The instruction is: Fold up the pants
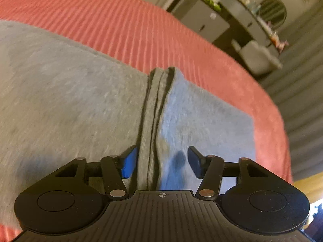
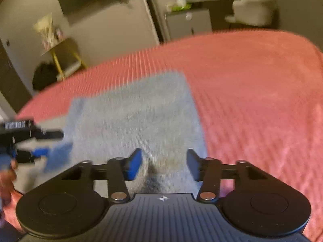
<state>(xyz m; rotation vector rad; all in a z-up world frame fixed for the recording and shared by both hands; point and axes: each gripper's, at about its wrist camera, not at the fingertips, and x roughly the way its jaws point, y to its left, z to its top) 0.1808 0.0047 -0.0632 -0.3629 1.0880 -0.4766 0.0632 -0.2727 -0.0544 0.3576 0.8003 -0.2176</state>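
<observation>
Nearest us, our left gripper (image 1: 162,162) hangs low over the grey pants (image 1: 70,100), its blue pads spread with nothing pinched; a stack of folded edges (image 1: 155,109) runs up between them, untouched. Our right gripper (image 2: 164,164) also has its fingers apart and bare over the cloth. The pants lie on the pink ribbed bedspread (image 1: 125,30), and from the right wrist they look like a compact rectangle with squared corners. We judge the main folds made and both hands let go; what may be left is a last fold or some smoothing, though blur hides the creases.
</observation>
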